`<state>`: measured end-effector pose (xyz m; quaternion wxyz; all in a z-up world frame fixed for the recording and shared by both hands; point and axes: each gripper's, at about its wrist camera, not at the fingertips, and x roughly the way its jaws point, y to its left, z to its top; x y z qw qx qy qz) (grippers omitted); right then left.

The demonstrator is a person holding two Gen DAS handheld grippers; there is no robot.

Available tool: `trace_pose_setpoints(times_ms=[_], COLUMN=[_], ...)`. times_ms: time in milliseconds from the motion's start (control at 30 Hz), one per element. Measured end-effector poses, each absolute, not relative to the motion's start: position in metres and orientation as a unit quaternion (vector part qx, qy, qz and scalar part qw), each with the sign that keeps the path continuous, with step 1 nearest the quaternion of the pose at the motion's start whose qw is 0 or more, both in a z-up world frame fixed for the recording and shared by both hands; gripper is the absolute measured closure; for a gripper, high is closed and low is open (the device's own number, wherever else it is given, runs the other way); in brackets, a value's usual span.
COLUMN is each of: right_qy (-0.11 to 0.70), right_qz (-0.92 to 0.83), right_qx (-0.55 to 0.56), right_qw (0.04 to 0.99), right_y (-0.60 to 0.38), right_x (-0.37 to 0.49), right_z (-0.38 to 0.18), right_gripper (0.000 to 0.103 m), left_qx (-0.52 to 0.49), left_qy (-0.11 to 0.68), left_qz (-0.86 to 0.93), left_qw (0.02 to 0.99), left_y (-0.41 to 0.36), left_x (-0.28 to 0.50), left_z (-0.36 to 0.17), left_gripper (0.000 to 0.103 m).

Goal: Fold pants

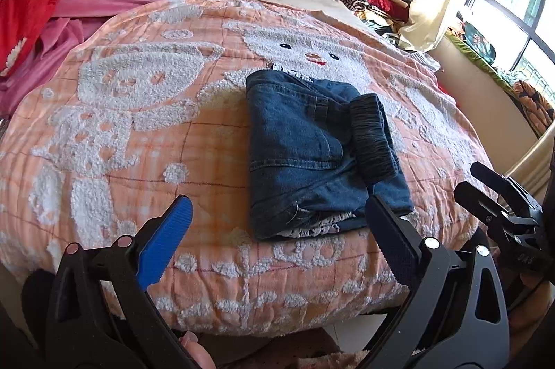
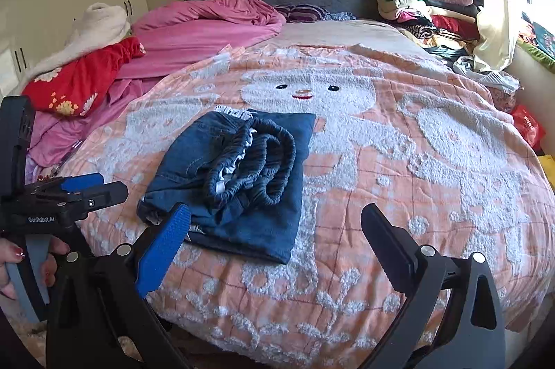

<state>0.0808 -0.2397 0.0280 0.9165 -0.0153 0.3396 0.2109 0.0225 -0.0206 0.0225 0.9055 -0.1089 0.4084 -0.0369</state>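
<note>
Grippers first: our left gripper (image 1: 277, 213) has its fingers spread wide apart, nothing between them, hovering over the near edge of the bed. Its blue-padded finger (image 1: 166, 240) hangs above bare blanket, and its black finger (image 1: 392, 240) overlaps the near right corner of the pants (image 1: 312, 154) in the left wrist view, though we cannot tell whether it touches them. Our right gripper (image 2: 274, 240) is just as widely parted and empty, its blue finger (image 2: 163, 251) near the pants' near left corner. We see the pants (image 2: 229, 178) folded into a compact denim bundle, elastic waistband on top, lying near the middle of the orange snowman blanket (image 2: 399, 195). In the right wrist view the left gripper's body (image 2: 52, 206) shows at the left edge, and on it we read "GenRobot.AI". A pile of clothes (image 2: 426, 11) sits at the far right
</note>
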Motion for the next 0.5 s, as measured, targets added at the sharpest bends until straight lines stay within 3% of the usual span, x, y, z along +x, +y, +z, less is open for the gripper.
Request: trace_pose_setpoints(times_ms=[500], right_qy=[0.379], right_qz=[0.187], right_qx=[-0.025], right_qw=[0.906], right_y=[-0.242], right_x=[0.073], right_z=[-0.002], right_gripper=[0.005], left_qx=[-0.110], left_qy=[0.427], left_qz=[-0.031], left_qw=[0.897], left_y=[-0.024], left_x=[0.011], left_z=[-0.012], left_gripper=[0.010])
